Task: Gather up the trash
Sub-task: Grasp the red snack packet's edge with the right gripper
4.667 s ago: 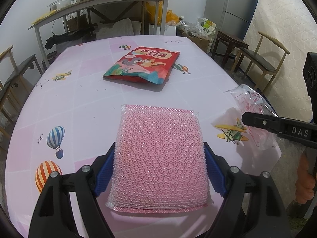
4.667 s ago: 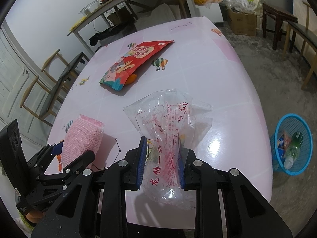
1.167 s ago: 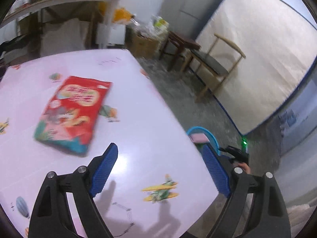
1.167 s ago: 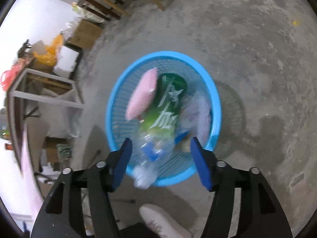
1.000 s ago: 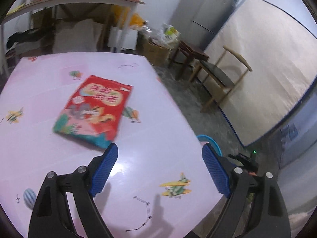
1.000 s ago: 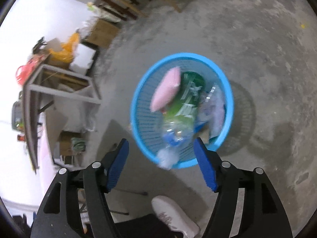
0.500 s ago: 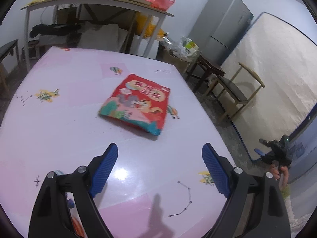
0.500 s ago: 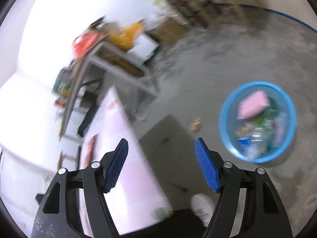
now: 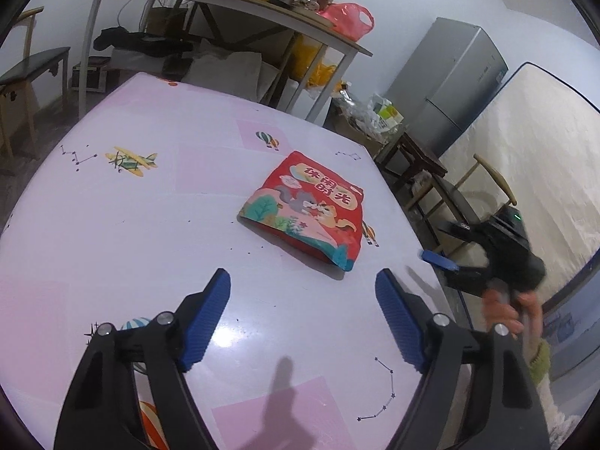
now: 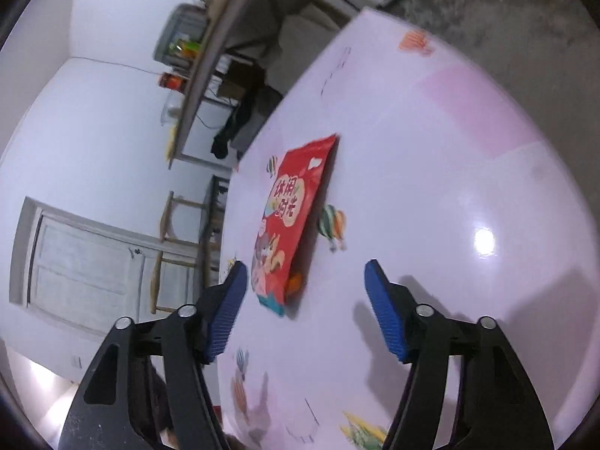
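A red snack bag (image 9: 307, 206) lies flat on the pink table (image 9: 150, 225). It also shows in the right wrist view (image 10: 292, 221). My left gripper (image 9: 303, 311) is open and empty above the near part of the table, short of the bag. My right gripper (image 10: 305, 303) is open and empty, tilted, hovering just before the bag's near end. The right gripper also shows in the left wrist view (image 9: 483, 258) at the table's right edge, held by a hand. The trash basket is out of view.
A long shelf table (image 9: 225, 3) with jars and a red plastic bag stands behind. A grey fridge (image 9: 457, 78), a dark stool (image 9: 412, 157) and a wooden chair (image 9: 483, 191) stand to the right. A chair (image 9: 26, 71) is at the left. A door (image 10: 82, 262) shows in the right wrist view.
My right gripper swung up from over the blue trash basket on the floor to the table, facing the red bag. My left gripper turned back towards the table's middle.
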`<state>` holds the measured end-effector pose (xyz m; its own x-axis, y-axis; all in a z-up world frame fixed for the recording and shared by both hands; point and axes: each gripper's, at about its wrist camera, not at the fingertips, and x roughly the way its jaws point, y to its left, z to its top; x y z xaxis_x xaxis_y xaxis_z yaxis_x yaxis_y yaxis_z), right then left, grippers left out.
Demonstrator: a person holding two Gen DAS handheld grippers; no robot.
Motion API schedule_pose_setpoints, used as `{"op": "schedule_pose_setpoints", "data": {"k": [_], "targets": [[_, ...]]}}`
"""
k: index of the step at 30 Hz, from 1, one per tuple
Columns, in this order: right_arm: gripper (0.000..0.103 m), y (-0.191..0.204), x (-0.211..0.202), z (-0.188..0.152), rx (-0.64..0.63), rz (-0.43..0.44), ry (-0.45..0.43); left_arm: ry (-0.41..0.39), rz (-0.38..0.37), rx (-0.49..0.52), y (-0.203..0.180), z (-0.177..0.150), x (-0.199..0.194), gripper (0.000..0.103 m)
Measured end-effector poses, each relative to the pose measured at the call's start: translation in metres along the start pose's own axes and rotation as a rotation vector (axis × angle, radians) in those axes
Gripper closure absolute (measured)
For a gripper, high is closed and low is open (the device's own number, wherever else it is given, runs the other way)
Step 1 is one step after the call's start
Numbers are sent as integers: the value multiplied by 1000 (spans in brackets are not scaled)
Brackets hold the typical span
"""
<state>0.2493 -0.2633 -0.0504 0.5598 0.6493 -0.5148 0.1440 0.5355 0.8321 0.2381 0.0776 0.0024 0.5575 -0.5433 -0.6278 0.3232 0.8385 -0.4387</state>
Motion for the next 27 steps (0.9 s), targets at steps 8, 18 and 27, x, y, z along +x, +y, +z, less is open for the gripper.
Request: {"op": "schedule_pose_setpoints", "data": {"k": [8, 18, 27], "targets": [[53, 21, 55, 7, 15, -67, 44, -15, -12, -62, 13, -6, 0, 44], [96, 22, 64, 7, 50, -27, 49, -38, -30, -122, 34, -9, -8, 63], [103, 36, 46, -6, 37, 173, 83, -78, -3, -167, 46, -16, -29, 63]]}}
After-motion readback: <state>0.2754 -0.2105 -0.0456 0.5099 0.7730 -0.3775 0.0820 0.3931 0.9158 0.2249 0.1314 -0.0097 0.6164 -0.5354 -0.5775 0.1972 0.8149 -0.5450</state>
